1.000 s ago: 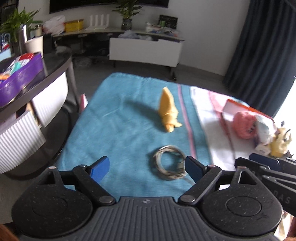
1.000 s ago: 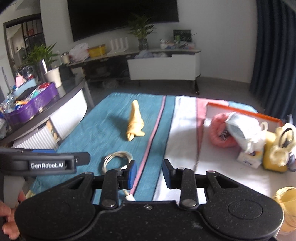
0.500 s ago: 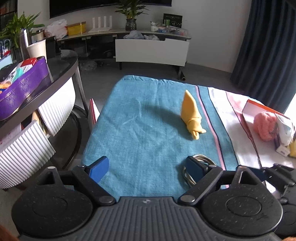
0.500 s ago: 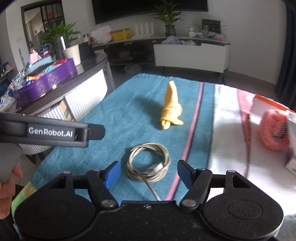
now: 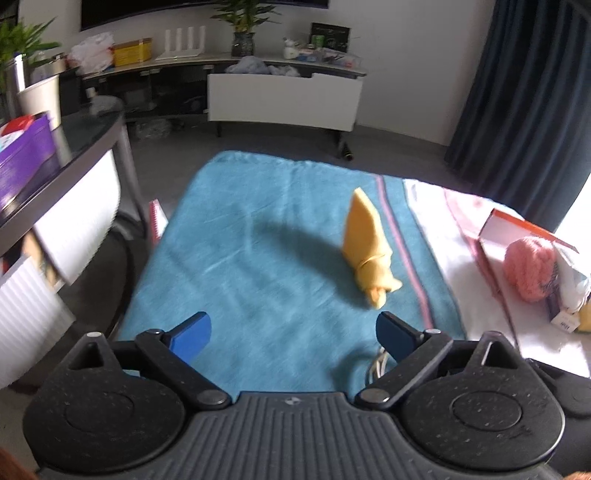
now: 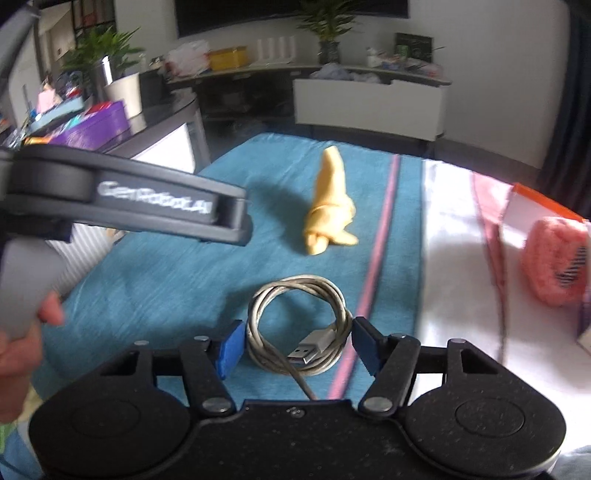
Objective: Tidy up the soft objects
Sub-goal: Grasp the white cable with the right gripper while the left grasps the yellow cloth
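Living room: white wall, dark curtain (image 5: 517, 110), low TV shelf (image 5: 229, 66) with a plant (image 5: 243, 22) at the back; curved side table (image 5: 74, 155) at left carrying a purple bin (image 6: 92, 125)

Tabletop: covered by a teal towel (image 5: 258, 258) with a pink stripe, and beside it on the right a white cloth (image 6: 450, 266)

Yellow cloth (image 6: 330, 206): rolled into a cone and knotted at the near end, lying on the teal towel just left of the stripe, touched by neither tool

Cable (image 6: 299, 325): pale coil with a USB plug, flat on the teal towel, nearer than the yellow cloth

Pink fluffy item (image 6: 554, 266): at far right on the white cloth, beside an orange-edged box (image 5: 517, 229)

Left tongs (image 5: 291, 332): spread wide, having just opened further, nothing between them, hovering over bare towel; a sliver of cable shows under the right finger

Right tongs (image 6: 297, 347): open, having just narrowed slightly, blue pads either side of the cable coil, not pressing it

Hand (image 6: 22, 339): grips the left tool's grey handle, seen in the right wrist view
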A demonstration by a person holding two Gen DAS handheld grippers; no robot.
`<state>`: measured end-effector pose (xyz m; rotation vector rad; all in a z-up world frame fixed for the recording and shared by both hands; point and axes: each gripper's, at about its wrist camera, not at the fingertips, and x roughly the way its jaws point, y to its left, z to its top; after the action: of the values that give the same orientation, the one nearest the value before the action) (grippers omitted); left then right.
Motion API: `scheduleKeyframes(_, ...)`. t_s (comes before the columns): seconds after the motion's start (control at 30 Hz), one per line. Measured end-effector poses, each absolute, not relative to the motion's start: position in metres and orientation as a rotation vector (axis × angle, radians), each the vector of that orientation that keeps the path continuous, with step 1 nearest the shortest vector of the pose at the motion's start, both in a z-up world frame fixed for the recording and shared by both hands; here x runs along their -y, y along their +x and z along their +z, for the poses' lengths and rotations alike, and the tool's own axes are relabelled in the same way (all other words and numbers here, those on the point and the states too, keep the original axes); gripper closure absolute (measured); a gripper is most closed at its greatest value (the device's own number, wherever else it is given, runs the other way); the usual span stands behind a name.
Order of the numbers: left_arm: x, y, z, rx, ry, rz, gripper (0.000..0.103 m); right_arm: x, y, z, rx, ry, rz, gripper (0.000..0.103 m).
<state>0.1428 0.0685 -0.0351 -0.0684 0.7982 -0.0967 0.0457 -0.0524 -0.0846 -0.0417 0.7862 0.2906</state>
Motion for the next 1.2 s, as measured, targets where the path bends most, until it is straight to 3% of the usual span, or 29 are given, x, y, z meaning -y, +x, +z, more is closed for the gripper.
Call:
scheduleKeyframes(0.23,-0.035,0.176,-0.038,-0.767,-0.045,-0.149,0.001,0.085,0.027,-0.065,-0.748,-0.024,0.236,0.027)
scheduleKeyframes(0.37,-0.017,0.2,-0.052,-0.775,-0.025,-0.142,0.006,0.1,0.023,-0.06,-0.731,-0.017,0.223,0.027)
scheduleKeyframes(0.53,-0.007,0.224,-0.069,-0.803,-0.03,-0.126,0.032,0.111,0.024,-0.056,-0.71,0.008,0.208,0.027)
scheduleKeyframes(0.6,-0.005,0.226,-0.072,-0.798,-0.017,-0.126,0.061,0.112,0.023,-0.052,-0.697,0.012,0.21,0.027)
scheduleKeyframes(0.67,-0.002,0.226,-0.071,-0.786,0.0,-0.136,0.074,0.111,0.021,-0.049,-0.681,0.006,0.204,0.027)
scheduleKeyframes(1.2,-0.028,0.137,-0.016,-0.706,-0.02,-0.155,0.077,0.101,-0.006,-0.021,-0.624,0.015,0.245,0.027)
